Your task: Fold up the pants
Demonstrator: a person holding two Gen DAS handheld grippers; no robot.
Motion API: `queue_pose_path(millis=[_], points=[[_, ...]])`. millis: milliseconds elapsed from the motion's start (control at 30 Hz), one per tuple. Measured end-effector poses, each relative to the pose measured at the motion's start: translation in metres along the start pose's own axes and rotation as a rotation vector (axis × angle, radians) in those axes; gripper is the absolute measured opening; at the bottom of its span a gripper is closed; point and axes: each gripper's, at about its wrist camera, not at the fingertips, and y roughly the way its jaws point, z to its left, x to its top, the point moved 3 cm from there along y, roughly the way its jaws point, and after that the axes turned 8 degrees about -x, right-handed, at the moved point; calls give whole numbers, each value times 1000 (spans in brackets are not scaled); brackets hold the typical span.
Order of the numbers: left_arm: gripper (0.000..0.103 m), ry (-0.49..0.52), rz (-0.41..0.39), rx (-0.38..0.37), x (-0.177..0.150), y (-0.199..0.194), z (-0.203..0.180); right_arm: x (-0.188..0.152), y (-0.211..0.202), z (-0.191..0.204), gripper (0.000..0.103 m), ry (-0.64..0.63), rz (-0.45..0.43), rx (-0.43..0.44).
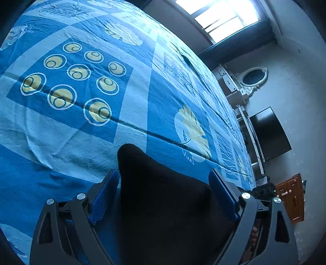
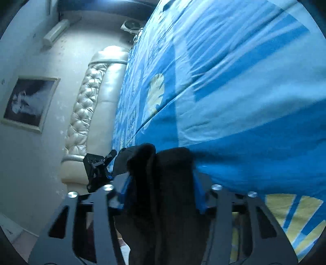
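Note:
The pants are black cloth. In the left wrist view a wide fold of the pants (image 1: 163,193) fills the space between the blue pads of my left gripper (image 1: 165,183), whose fingers stand fairly wide around the bunched cloth. In the right wrist view my right gripper (image 2: 161,183) is shut on a thick bundle of the black pants (image 2: 163,173), lifted above the bed. The left gripper (image 2: 97,169) also shows at the left in the right wrist view, holding the same cloth.
A bed with a blue patterned sheet (image 1: 132,106) lies under both grippers. A padded silver headboard (image 2: 85,114) stands at one end. A dark TV (image 1: 269,134), a white shelf and a wooden cabinet (image 1: 291,197) stand by the wall. A window (image 1: 222,18) is beyond.

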Motion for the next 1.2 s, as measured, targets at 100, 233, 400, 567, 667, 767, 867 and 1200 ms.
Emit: queue_pose_path(millis=[100,233,400,567,667,767,867,1200], points=[[86,-7,-6,5,0,0,1,-4,0,-1,40,0,-20,9],[48,-41,-6,55,1,0,10,-7,-1,5,35,-32,-51,-12],[38,0,-2,94,1,0,8,-8,-3,11,35,-64,-67,-36],[30,29,23,100,2,-1,2,-9,-3,14,35,-58,-74,-40],[28,-16,18,49,4,-5,6,-8,-3,16,35,-55,-90,-41],[27,3,36,24,6,-4,9,-8,-1,17,35,-59,-98,-46],[25,77,29,37,6,-5,3,-6,-2,22,33,-90,-115,-67],[25,51,-13,71,34,0,6,17,11,27,32,-72,-142,-55]])
